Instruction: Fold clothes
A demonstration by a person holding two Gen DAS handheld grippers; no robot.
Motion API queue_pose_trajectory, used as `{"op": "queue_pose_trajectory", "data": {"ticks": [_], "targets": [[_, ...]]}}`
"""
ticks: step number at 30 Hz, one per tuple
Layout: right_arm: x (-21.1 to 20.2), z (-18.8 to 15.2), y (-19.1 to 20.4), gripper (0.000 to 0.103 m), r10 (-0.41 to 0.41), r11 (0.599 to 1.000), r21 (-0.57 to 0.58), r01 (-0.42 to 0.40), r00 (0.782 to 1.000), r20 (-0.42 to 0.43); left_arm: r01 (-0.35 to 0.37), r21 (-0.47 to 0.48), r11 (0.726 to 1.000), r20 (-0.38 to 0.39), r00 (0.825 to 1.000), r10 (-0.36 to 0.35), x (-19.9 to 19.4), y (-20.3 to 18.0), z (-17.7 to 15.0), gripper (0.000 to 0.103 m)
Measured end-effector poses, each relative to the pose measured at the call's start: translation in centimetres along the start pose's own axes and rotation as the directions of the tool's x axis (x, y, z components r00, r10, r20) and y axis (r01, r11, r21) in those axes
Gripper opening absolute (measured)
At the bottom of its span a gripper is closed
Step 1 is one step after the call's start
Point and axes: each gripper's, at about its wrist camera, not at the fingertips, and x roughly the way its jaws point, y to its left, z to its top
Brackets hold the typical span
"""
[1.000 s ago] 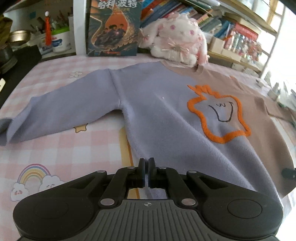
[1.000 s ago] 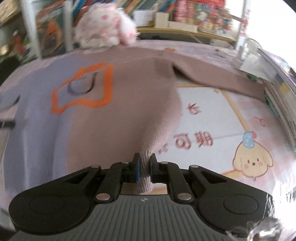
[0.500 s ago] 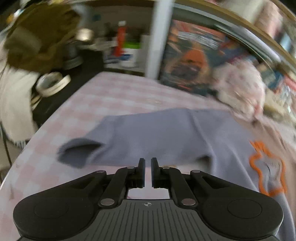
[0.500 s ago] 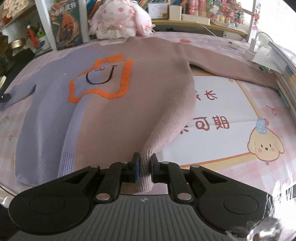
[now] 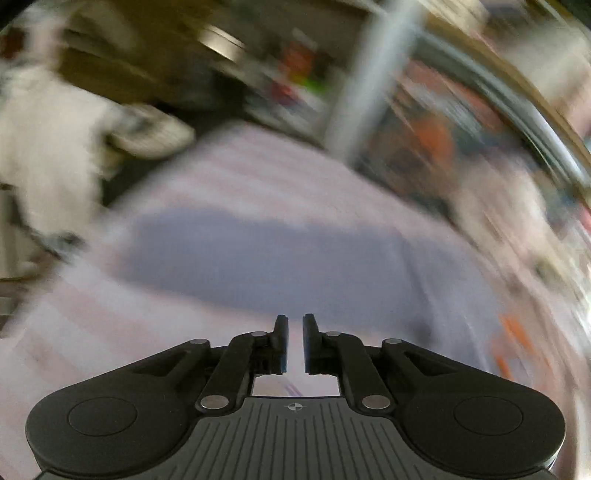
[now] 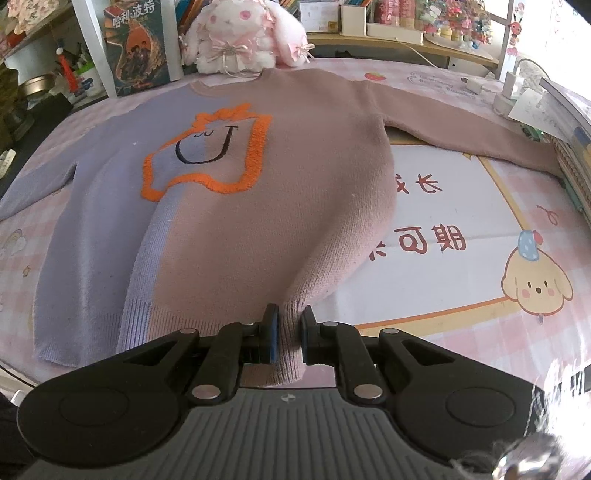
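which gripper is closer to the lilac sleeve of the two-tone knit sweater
Left. The left gripper hovers open just short of the lilac sleeve; the right gripper pinches the brown hem corner, far across the sweater.

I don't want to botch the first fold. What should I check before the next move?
1. Right gripper clamps the sweater hem: ok.
2. Left gripper empty, slightly parted: ok.
3. Left gripper lined up on the lilac sleeve: cannot tell, view blurred.
4. Sweater body lying flat: ok.
5. Pink sleeve spread out: ok.
6. Plush rabbit off the sweater: not ok, it sits against the collar.
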Motion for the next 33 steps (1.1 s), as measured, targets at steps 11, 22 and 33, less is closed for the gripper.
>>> {"op": "queue_pose_trajectory", "data": {"ticks": [11,22,33], "targets": [[-1.0,-0.8,0.4,0.011,0.1,0.995,-0.001,-0.1,0.995,-0.031,0.057,0.331,0.942,-0.152,0.988,-0.007,2.8,-9.4,-4.4,0.052],[-1.2,-0.4,-2.3,0.05,0.0,0.99,0.138,-0.006,0.999,0.042,0.037,0.393,0.919,-0.112,0.994,0.008,2.5,-10.5,-5.7,0.007],[0.6,0.6,0.3,0.013,0.015,1.0,0.005,-0.015,0.999,0.032,0.001,0.359,0.933,-0.117,0.992,0.044,2.3,-8.3,-4.6,0.008]]}}
